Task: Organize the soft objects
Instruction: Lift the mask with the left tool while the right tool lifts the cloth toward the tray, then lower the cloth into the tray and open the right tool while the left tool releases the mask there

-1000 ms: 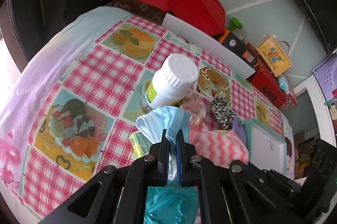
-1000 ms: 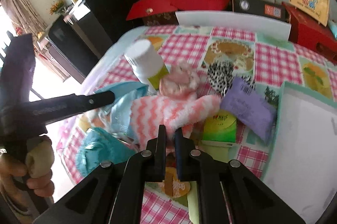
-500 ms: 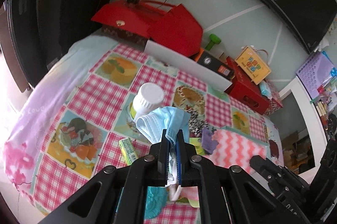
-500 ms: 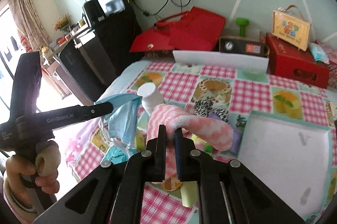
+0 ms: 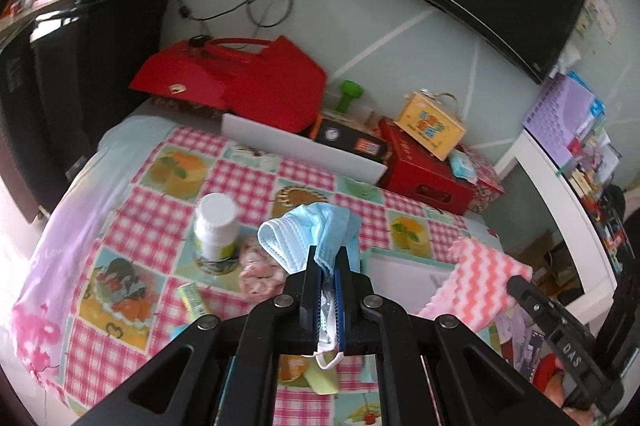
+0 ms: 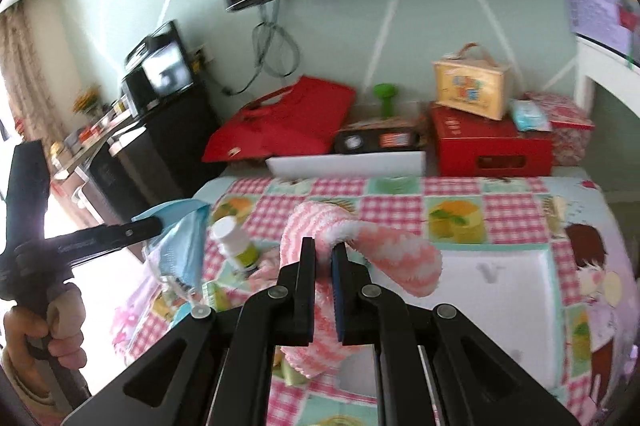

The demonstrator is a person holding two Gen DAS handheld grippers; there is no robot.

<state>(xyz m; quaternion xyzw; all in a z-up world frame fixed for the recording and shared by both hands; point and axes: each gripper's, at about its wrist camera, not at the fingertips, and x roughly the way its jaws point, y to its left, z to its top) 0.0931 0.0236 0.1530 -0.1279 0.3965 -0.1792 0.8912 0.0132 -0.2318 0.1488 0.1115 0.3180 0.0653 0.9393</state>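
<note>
My left gripper (image 5: 327, 253) is shut on a light blue face mask (image 5: 308, 235) and holds it high above the table; the mask also hangs at the left of the right wrist view (image 6: 182, 244). My right gripper (image 6: 323, 246) is shut on a pink-and-white zigzag fluffy cloth (image 6: 384, 250), lifted above the white tray (image 6: 500, 290). The cloth shows at the right of the left wrist view (image 5: 480, 286). A pink soft lump (image 5: 256, 276) lies on the checked tablecloth (image 5: 156, 226).
A white-capped bottle (image 5: 214, 228) stands on the table, also seen in the right wrist view (image 6: 236, 242). A small green packet (image 5: 192, 300) lies near it. Red boxes (image 5: 424, 166), a red bag (image 5: 240, 78) and a white board (image 5: 300, 150) line the far edge.
Both grippers have risen well above the table with their loads. The pink cloth has moved right over the white tray; the mask went up with the left gripper.
</note>
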